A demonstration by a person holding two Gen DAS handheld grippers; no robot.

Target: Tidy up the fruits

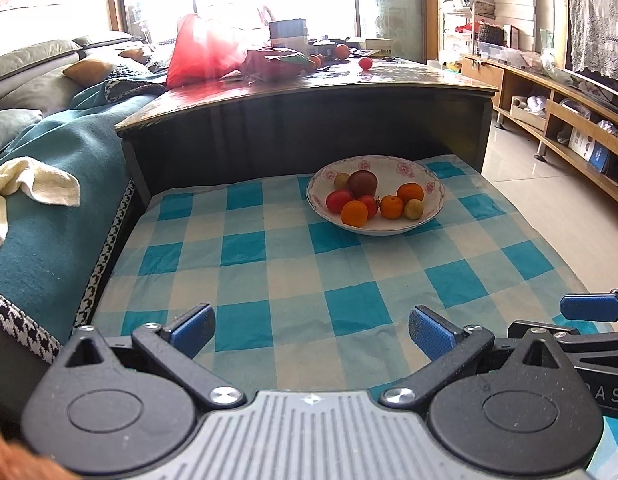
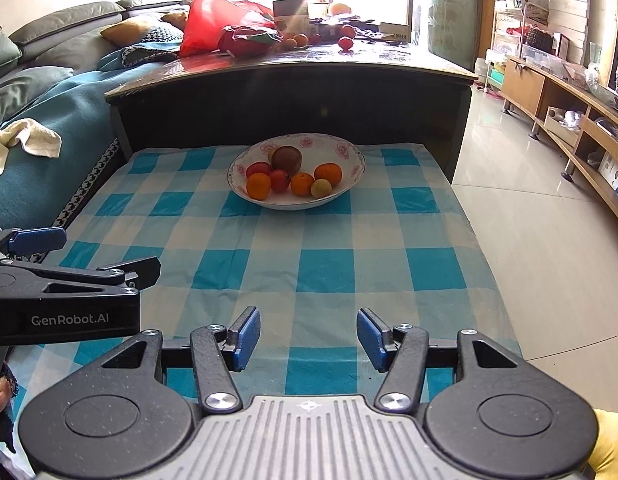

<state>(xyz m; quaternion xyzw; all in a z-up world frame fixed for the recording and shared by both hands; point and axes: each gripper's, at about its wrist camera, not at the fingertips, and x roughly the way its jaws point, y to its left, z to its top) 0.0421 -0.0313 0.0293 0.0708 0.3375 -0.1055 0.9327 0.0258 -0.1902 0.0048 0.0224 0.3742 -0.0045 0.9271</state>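
A white floral bowl (image 1: 431, 216) (image 2: 349, 184) sits at the far side of the blue checked cloth (image 1: 269, 272) (image 2: 309, 248). It holds several fruits: oranges (image 1: 353, 213) (image 2: 258, 186), red tomatoes (image 1: 337, 200) (image 2: 258, 169), a dark brown fruit (image 1: 363, 183) (image 2: 287, 160) and small yellow-green fruits (image 1: 413, 209) (image 2: 321, 189). My left gripper (image 1: 311, 330) is open and empty, low over the near cloth. My right gripper (image 2: 307, 334) is open and empty beside it, also well short of the bowl.
A dark coffee table (image 1: 309, 92) (image 2: 293, 68) rises behind the bowl, with a red bag (image 1: 205, 50) (image 2: 213, 20) and loose fruit (image 1: 365, 63) (image 2: 345, 43). A teal-covered sofa (image 1: 49, 184) is left. Tiled floor (image 2: 529, 208) and a TV cabinet (image 1: 549, 104) are right.
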